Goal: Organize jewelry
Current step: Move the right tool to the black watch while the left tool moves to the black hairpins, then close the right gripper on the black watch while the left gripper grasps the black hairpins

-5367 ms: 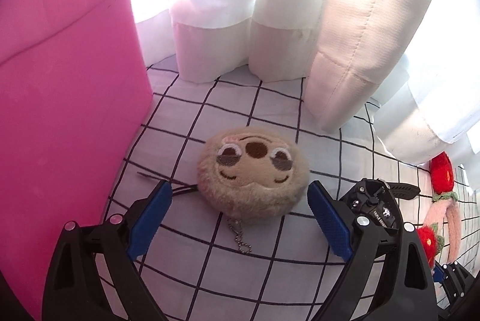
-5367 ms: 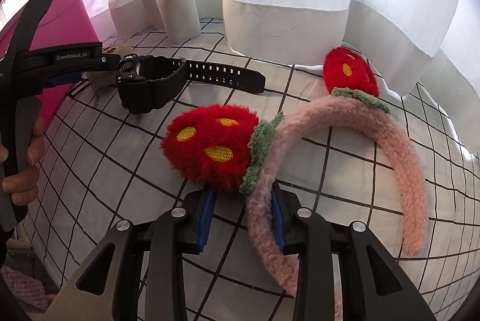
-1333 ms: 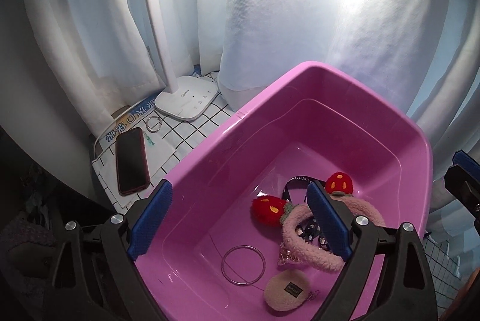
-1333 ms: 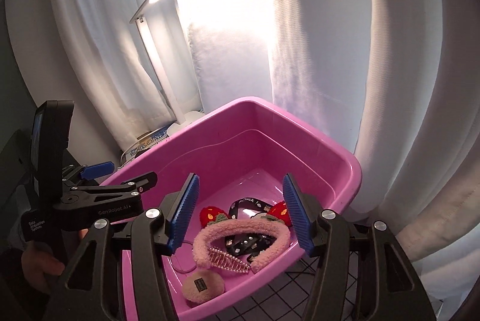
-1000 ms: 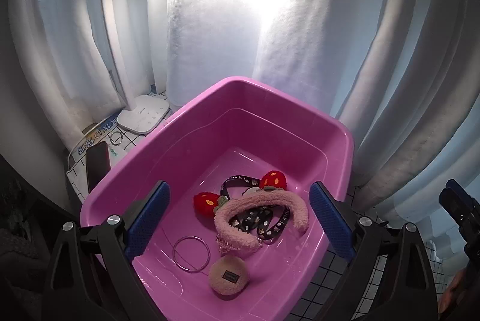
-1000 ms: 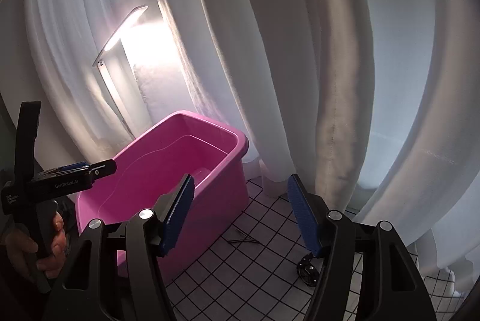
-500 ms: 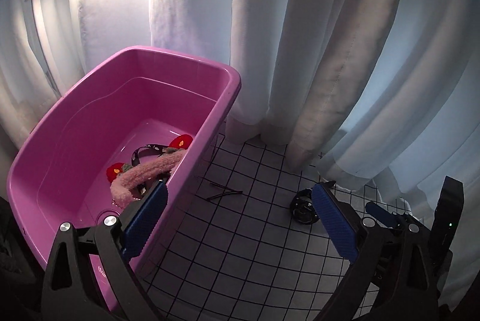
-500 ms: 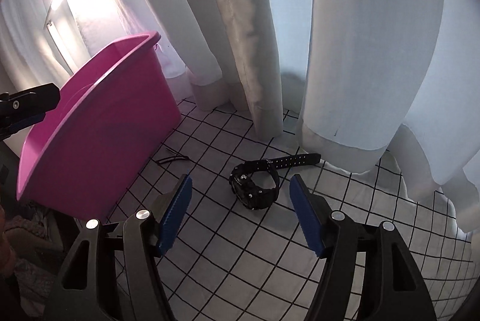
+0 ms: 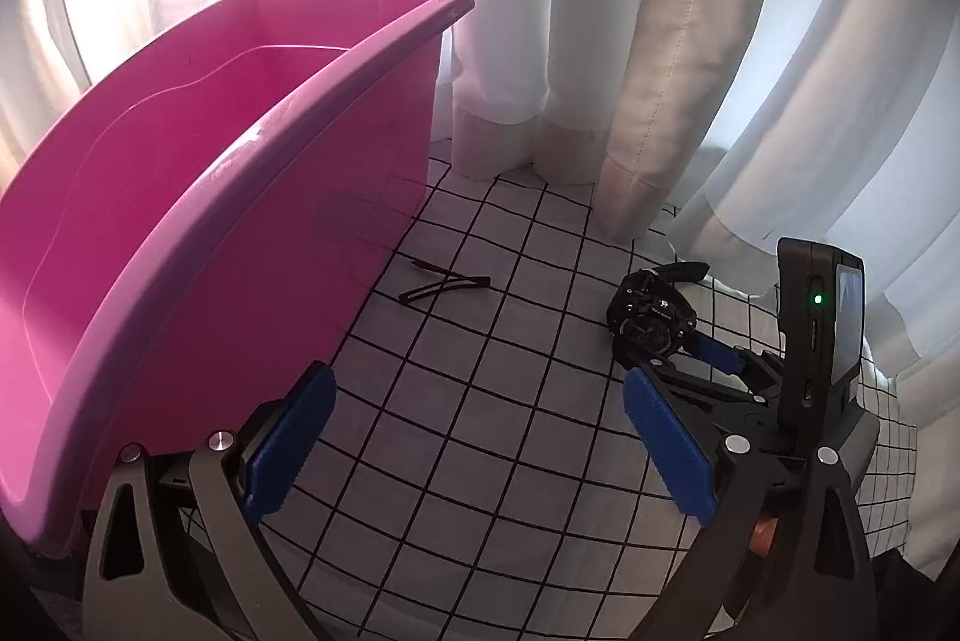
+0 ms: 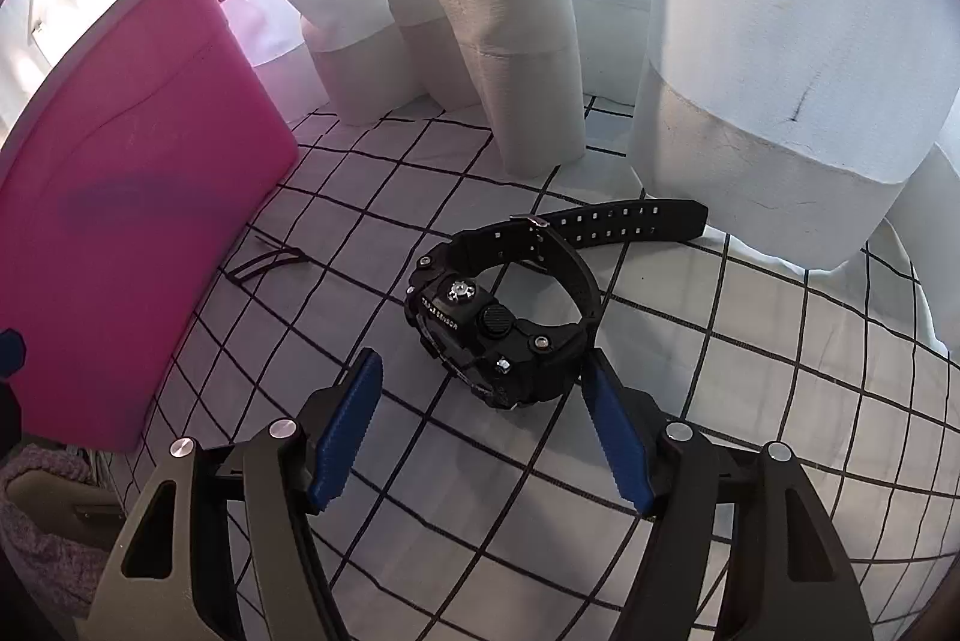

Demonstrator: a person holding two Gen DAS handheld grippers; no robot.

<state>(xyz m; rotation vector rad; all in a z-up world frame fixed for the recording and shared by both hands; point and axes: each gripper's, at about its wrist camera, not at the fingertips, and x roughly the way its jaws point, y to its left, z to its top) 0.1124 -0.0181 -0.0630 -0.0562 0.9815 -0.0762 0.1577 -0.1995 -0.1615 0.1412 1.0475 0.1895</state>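
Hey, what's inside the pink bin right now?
From the left wrist view, only the bare upper inner walls of the pink bin show. Its near wall covers the bottom, so any contents are hidden. The watch and hair pins lie outside on the grid cloth.

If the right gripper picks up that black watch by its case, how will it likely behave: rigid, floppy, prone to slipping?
The black watch has a chunky case, so it probably grips firmly and feels fairly heavy for its size. Its free strap end lies flat, so it will likely dangle. The right gripper has its jaws open around it.
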